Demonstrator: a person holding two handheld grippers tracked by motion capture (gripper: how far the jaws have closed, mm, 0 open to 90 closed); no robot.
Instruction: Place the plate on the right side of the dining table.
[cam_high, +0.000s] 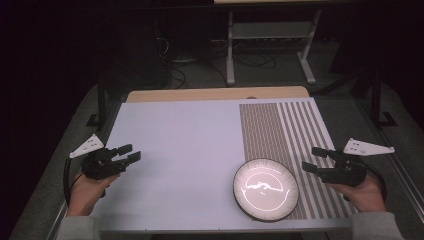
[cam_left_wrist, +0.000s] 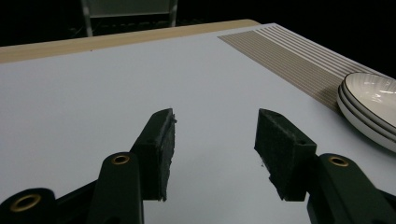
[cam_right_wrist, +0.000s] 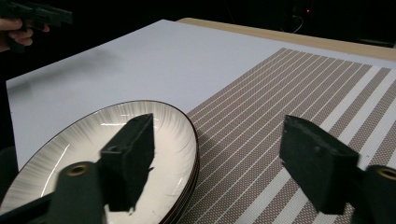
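A stack of white ribbed plates with dark rims (cam_high: 265, 189) rests at the front right of the table, half on a brown-and-white striped placemat (cam_high: 280, 125). My left gripper (cam_high: 134, 152) is held at the table's left edge, open and holding nothing, far from the plates. My right gripper (cam_high: 310, 158) hovers just right of the stack, also open. In the left gripper view the open gripper (cam_left_wrist: 217, 121) frames bare white surface, with the plates (cam_left_wrist: 373, 105) at the right edge. In the right gripper view the open gripper (cam_right_wrist: 219, 128) straddles the plates' rim (cam_right_wrist: 173, 135) and the placemat (cam_right_wrist: 280, 88).
The white table cover (cam_high: 180, 145) spreads across the left and middle, with a wooden strip (cam_high: 215, 93) along the far edge. Beyond the table stand a metal desk frame (cam_high: 270, 45) and cables on a dark floor. The other hand and its gripper (cam_right_wrist: 35, 16) appear far off.
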